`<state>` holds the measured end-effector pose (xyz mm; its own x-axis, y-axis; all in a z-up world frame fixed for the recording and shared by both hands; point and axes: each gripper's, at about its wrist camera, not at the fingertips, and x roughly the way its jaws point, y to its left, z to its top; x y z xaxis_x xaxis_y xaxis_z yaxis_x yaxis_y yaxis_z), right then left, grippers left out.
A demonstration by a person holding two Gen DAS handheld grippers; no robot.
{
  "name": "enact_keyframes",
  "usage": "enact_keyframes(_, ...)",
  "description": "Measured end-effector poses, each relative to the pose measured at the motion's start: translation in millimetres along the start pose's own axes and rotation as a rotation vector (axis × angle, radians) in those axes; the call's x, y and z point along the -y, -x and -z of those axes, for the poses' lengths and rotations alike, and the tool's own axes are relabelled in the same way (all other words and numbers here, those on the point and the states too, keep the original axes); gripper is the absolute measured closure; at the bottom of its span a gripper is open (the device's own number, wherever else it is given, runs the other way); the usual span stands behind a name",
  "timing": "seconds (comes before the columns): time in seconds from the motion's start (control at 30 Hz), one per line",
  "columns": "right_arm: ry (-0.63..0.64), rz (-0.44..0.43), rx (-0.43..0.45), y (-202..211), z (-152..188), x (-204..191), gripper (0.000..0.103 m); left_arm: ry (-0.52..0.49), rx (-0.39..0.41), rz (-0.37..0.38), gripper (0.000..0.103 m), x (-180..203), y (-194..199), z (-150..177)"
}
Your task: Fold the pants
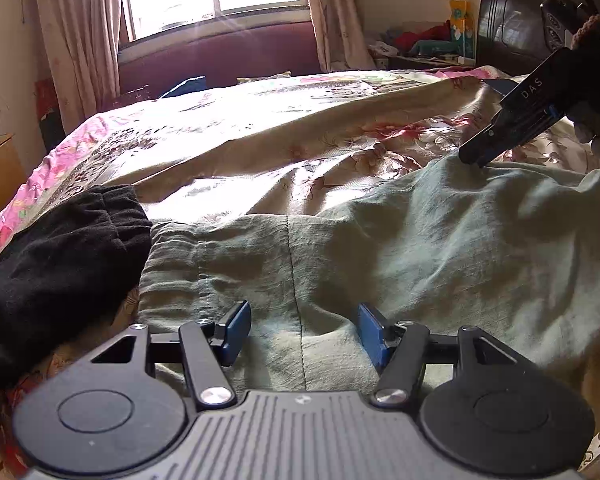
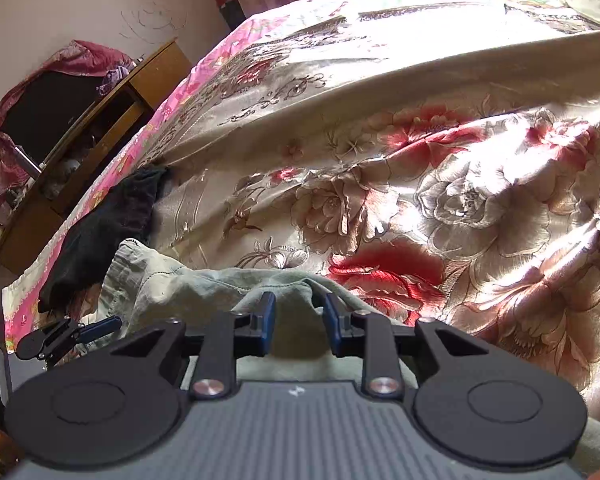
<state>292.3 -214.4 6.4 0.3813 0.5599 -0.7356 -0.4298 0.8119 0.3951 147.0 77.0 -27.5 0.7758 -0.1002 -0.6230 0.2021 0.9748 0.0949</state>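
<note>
Grey-green pants (image 1: 380,248) lie spread on the floral bedspread, with the elastic waistband at the left. My left gripper (image 1: 303,330) is open, low over the pants near the waistband and centre seam. My right gripper (image 2: 299,324) has its jaws partly apart with a raised fold of the pants (image 2: 292,292) between the blue pads (image 2: 269,320); whether they pinch it is unclear. In the left wrist view the right gripper (image 1: 476,156) touches the far edge of the pants. The left gripper (image 2: 96,326) shows at the lower left of the right wrist view.
A black garment (image 1: 60,256) lies on the bed left of the waistband and also shows in the right wrist view (image 2: 112,224). The floral bedspread (image 1: 260,136) stretches to a window. A wooden cabinet (image 2: 100,120) stands left of the bed and a cluttered nightstand (image 1: 420,48) behind it.
</note>
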Motion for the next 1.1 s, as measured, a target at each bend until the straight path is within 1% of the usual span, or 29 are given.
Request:
enact_keyframes(0.07, 0.044, 0.013, -0.023, -10, -2, -3, 0.074, 0.002, 0.002, -0.004, 0.032, 0, -1, -1)
enact_keyframes(0.17, 0.051, -0.004, -0.043, -21, -6, 1, 0.074, 0.0, 0.003, -0.004, 0.032, -1, -2, -2)
enact_keyframes(0.23, 0.061, -0.007, -0.037, -22, -6, 0, 0.082, -0.004, 0.005, -0.006, 0.032, -1, -3, -2)
enact_keyframes(0.27, 0.053, 0.004, -0.033, -23, -7, 0, 0.093, -0.004, 0.006, -0.006, 0.032, -1, -3, -2)
enact_keyframes(0.3, 0.039, 0.011, -0.025, -22, -8, 2, 0.098, -0.003, 0.007, -0.007, 0.032, -1, -4, -2)
enact_keyframes(0.33, 0.02, 0.015, 0.002, -19, -9, 4, 0.098, -0.002, 0.009, -0.009, 0.032, -2, -4, -2)
enact_keyframes(0.37, 0.004, 0.028, 0.034, -15, -10, 6, 0.101, -0.001, 0.012, -0.013, 0.032, -2, -4, -3)
enact_keyframes(0.5, -0.061, 0.073, 0.151, -9, -24, 17, 0.101, 0.016, 0.018, -0.03, 0.032, -5, -7, -4)
enact_keyframes(0.53, -0.068, 0.093, 0.155, -16, -28, 19, 0.101, 0.02, 0.008, -0.034, 0.032, -5, -11, -4)
enact_keyframes(0.57, -0.078, 0.097, 0.131, -25, -28, 22, 0.099, 0.017, -0.004, -0.041, 0.032, -4, -15, -3)
enact_keyframes(0.6, -0.098, 0.123, 0.098, -35, -27, 23, 0.094, 0.006, -0.007, -0.047, 0.032, -2, -17, -2)
enact_keyframes(0.63, -0.107, 0.157, 0.09, -39, -24, 22, 0.093, -0.007, -0.006, -0.052, 0.032, 0, -16, -1)
enact_keyframes(0.7, -0.097, 0.158, 0.114, -31, -13, 17, 0.093, -0.039, -0.007, -0.058, 0.032, 2, -13, 0)
enact_keyframes(0.77, -0.115, 0.16, 0.182, -5, 4, 11, 0.092, -0.065, -0.019, -0.064, 0.031, 1, -10, 3)
enact_keyframes(0.83, -0.141, 0.184, 0.247, 30, 31, 11, 0.087, -0.077, -0.026, -0.069, 0.031, -2, -6, 6)
enact_keyframes(0.87, -0.151, 0.218, 0.259, 43, 44, 14, 0.083, -0.081, -0.03, -0.074, 0.031, -5, -4, 8)
enact_keyframes(0.97, -0.218, 0.349, 0.282, 84, 87, 34, 0.082, -0.076, -0.039, -0.091, 0.031, -9, 1, 8)
enact_keyframes(1.0, -0.252, 0.399, 0.276, 98, 101, 44, 0.079, -0.074, -0.04, -0.095, 0.031, -9, 1, 7)
enact_keyframes(1.07, -0.298, 0.438, 0.279, 112, 118, 57, 0.08, -0.093, -0.037, -0.11, 0.031, -2, 4, 5)
enact_keyframes(1.1, -0.31, 0.427, 0.265, 114, 123, 64, 0.08, -0.106, -0.034, -0.109, 0.031, 2, 5, 4)
